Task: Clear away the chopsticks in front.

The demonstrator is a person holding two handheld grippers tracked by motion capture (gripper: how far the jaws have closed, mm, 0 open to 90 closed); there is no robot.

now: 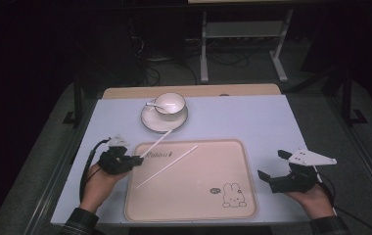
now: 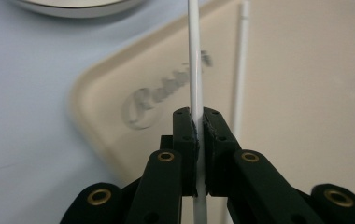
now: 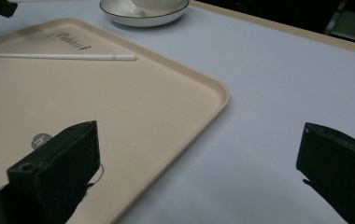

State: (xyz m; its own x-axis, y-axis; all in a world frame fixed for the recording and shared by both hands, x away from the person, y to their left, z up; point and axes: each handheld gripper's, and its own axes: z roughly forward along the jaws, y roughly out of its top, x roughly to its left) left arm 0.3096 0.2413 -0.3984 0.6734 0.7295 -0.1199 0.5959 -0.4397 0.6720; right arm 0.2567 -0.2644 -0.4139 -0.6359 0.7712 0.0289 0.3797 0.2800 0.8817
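White, thin, straight chopstick [image 2: 195, 60] clamped in left tongs [image 2: 199, 122].

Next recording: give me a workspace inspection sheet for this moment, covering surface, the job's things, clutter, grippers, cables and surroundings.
Surface: pale blue mat over a wooden table.
Job's things: held chopstick, clamped near one end, far end reaching toward the saucer; second chopstick lying on the beige tray.
Clutter: white cup on a saucer, a small spoon beside the cup.
Grippers: left gripper shut on the held chopstick at the tray's left edge; right gripper open, nothing between its jaws, right of the tray.
Cables: black cable trailing from the left gripper.
Surroundings: dark floor, grey metal frame behind the table.
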